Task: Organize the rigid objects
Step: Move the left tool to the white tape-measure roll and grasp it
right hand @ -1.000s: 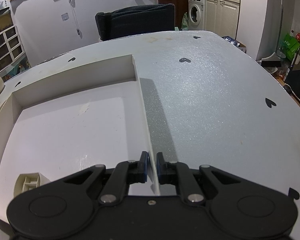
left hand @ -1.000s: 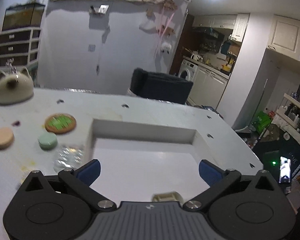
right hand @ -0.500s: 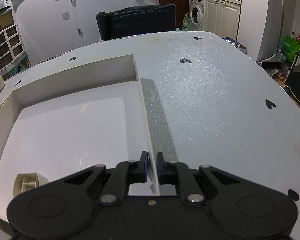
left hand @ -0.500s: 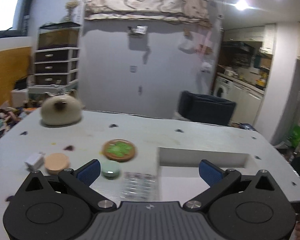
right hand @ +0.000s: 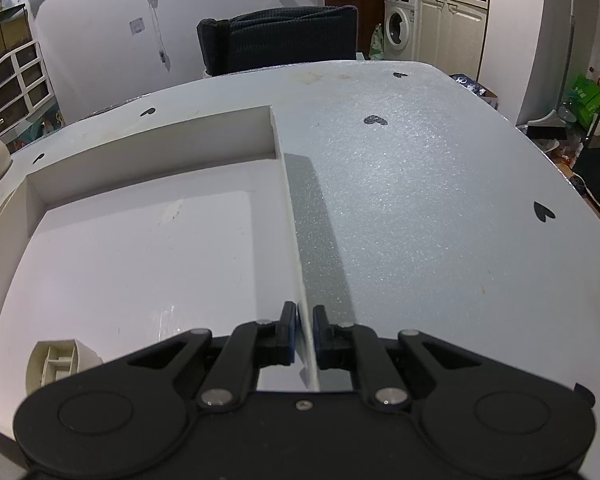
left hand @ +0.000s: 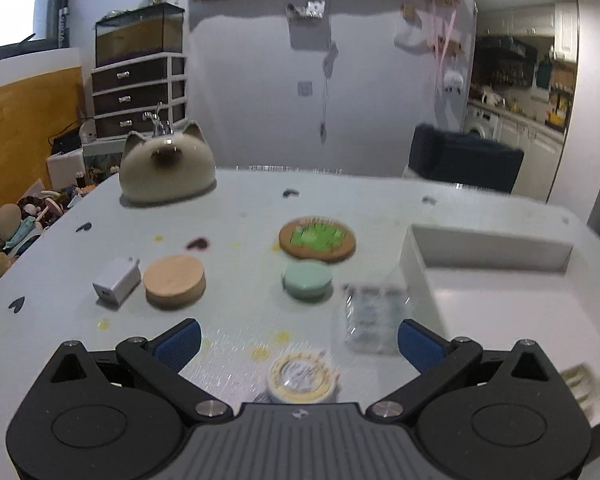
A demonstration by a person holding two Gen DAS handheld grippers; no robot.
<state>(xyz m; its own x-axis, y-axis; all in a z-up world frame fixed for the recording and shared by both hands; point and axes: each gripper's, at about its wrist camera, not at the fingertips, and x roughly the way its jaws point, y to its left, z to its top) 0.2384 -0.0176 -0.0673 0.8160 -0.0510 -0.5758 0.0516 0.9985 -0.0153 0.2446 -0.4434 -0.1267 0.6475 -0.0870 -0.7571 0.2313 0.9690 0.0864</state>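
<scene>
My left gripper [left hand: 298,342] is open and empty above the table. A round tape roll [left hand: 303,378] lies just below it. Ahead lie a clear blister pack [left hand: 374,314], a mint-green disc [left hand: 307,281], a wooden disc [left hand: 175,281], a white charger [left hand: 116,282] and a green-topped cork coaster [left hand: 317,238]. The white tray [left hand: 488,246] is at the right. My right gripper [right hand: 305,332] is shut on the tray's right wall [right hand: 296,240]. A cream plastic part [right hand: 58,362] lies in the tray's near left corner; it also shows blurred in the left wrist view [left hand: 584,380].
A cat-shaped ceramic holder [left hand: 166,170] stands at the table's far left. A dark chair [right hand: 278,38] is behind the table. The table edge curves away at the left and right. Drawers [left hand: 134,98] stand by the wall.
My left gripper swung left, away from over the tray to the loose objects on the table; it stays open. My right gripper has not moved and still clamps the tray wall.
</scene>
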